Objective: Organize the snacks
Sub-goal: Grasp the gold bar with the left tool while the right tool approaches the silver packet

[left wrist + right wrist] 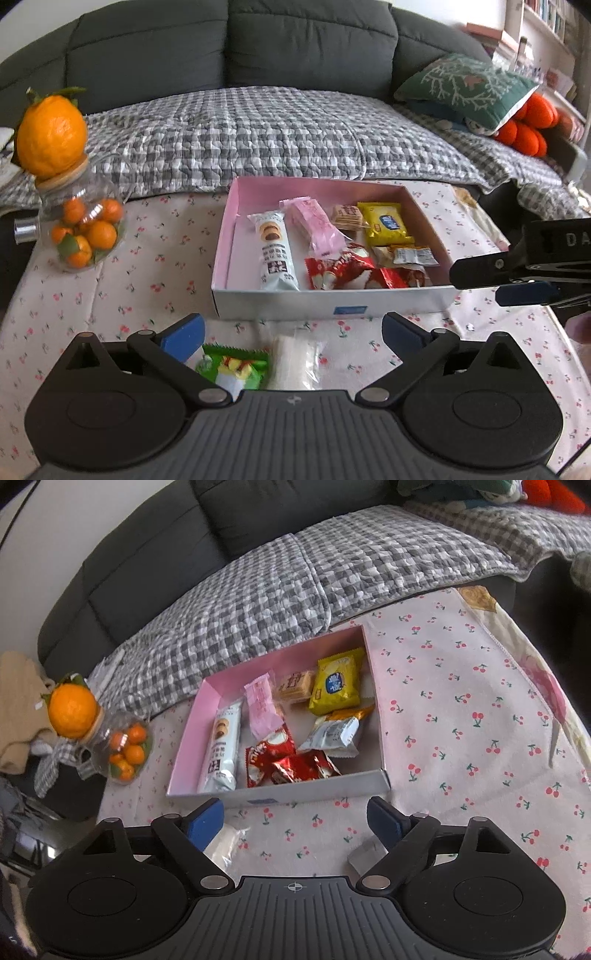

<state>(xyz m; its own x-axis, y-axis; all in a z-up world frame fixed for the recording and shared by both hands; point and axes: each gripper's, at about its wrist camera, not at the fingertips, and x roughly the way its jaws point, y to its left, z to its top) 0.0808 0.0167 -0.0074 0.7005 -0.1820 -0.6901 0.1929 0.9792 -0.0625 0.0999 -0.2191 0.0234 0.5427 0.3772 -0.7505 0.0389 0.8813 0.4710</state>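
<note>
A shallow box (pixel 332 300) with a pink inside stands on the cherry-print cloth. It holds several snacks: a long white biscuit pack (pixel 275 254), a pink pack (pixel 314 223), a yellow pack (pixel 386 223) and red wrappers (pixel 343 271). My left gripper (pixel 293 332) is open just in front of the box. A green snack pack (pixel 236 363) and a clear white packet (pixel 295 363) lie on the cloth below it, untouched. My right gripper (pixel 295 819) is open too, with only cloth between its fingers, in front of the same box (pixel 314 788). The white packet (pixel 225 843) lies by its left finger.
A glass jar of small oranges (pixel 85 229), with a large orange (pixel 51 136) on its lid, stands left of the box. Behind the table runs a dark sofa with a checked quilt (pixel 258 136) and a green cushion (pixel 465 85). A small white wrapper (pixel 364 856) lies near my right finger.
</note>
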